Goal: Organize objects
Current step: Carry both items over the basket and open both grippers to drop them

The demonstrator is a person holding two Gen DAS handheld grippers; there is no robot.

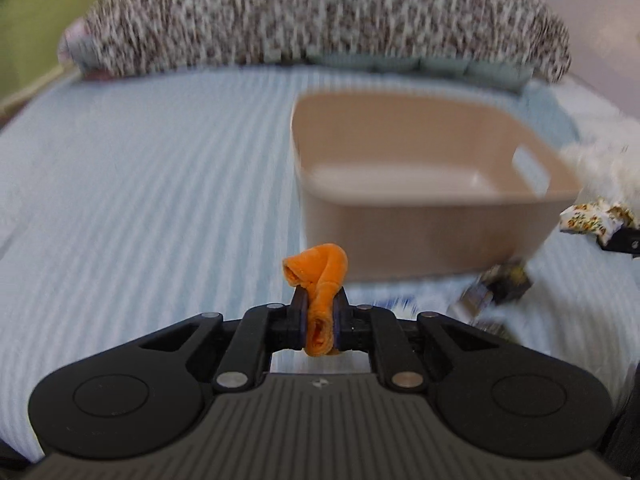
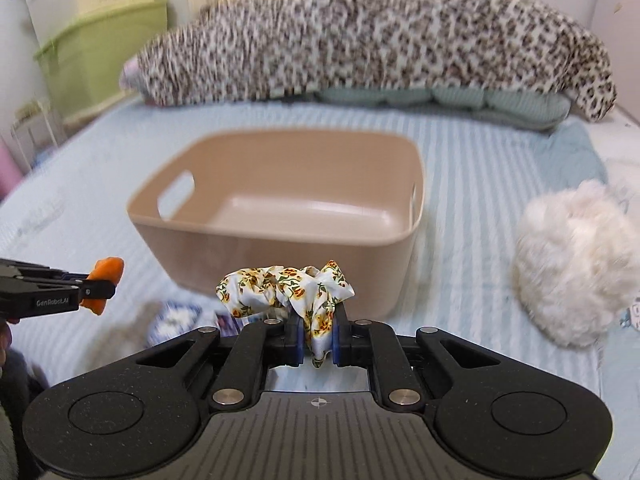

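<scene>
My left gripper is shut on an orange velvet scrunchie and holds it above the bed, near the front left corner of the beige plastic bin. My right gripper is shut on a floral white scrunchie just in front of the same bin. The bin looks empty. In the right wrist view the left gripper with the orange scrunchie shows at the left. In the left wrist view the floral scrunchie shows at the right edge.
The bin stands on a light blue striped bedspread. A leopard-print blanket lies across the back. A white fluffy item sits right of the bin. Small blurred items lie in front. A green storage box stands at the far left.
</scene>
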